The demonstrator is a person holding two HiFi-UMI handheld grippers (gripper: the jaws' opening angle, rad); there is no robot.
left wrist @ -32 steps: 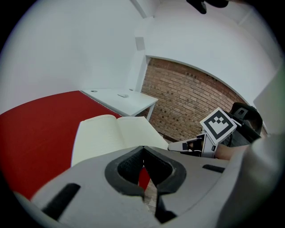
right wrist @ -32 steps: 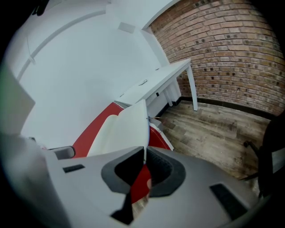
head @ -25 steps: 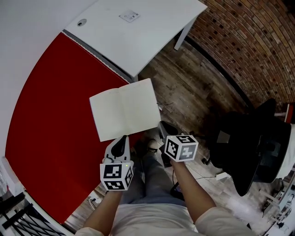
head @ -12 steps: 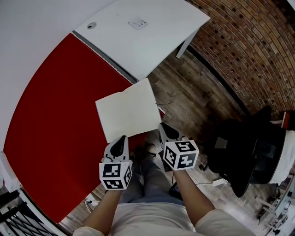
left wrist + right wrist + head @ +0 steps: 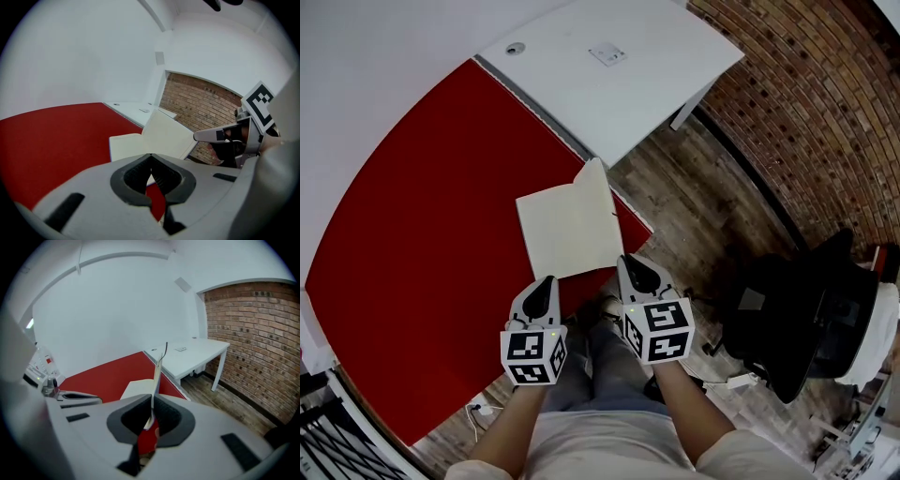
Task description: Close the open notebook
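Right gripper view shows the right gripper (image 5: 153,405) with jaws clenched on the right leaf of the notebook (image 5: 567,230), which stands nearly upright over the red table (image 5: 412,216); the left gripper (image 5: 547,281), jaws pressed together and empty, sits by the near edge; I should swing the leaf leftward about the spine, move the left gripper clear, and let go low.

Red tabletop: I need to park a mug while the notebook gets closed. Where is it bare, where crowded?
Bare: the wide red tabletop left of and beyond the notebook, out to its far edge; most of the adjoining white desk. Crowded: the near right corner, where the left gripper and right gripper work at the notebook, its right leaf raised.
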